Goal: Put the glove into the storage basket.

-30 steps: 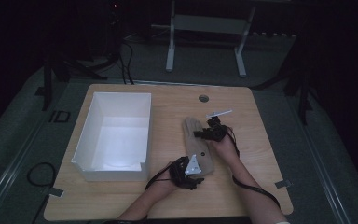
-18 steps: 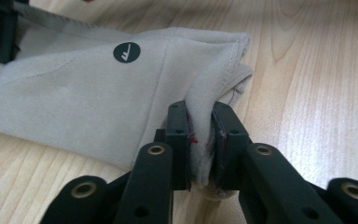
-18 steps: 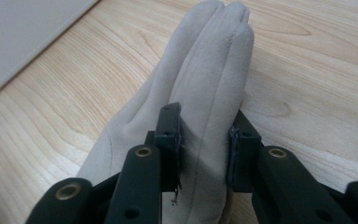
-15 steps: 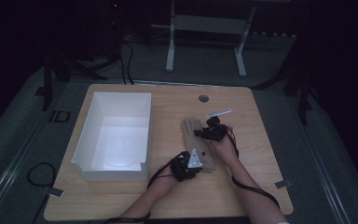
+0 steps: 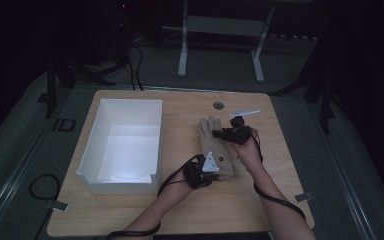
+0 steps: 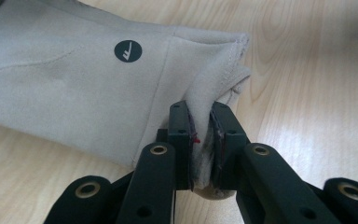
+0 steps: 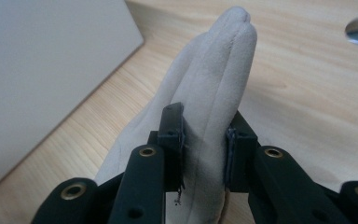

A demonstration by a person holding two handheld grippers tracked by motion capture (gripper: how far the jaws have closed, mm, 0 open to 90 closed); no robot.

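Left gripper (image 6: 200, 140) has just clamped the glove (image 5: 215, 145) cuff, right gripper (image 7: 205, 149) pinches its fingers; glove's right of the box (image 5: 122, 145), barely off the counter (image 5: 260, 200). Binning probably remains.

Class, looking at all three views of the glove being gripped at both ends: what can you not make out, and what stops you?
- Glove cuff opening, left gripper view: the left hand-held gripper covers it.
- Round logo: mark too small to read.
- Glove fingertips, right gripper view: blurred.
- White box interior, high view: near wall hides its front floor.
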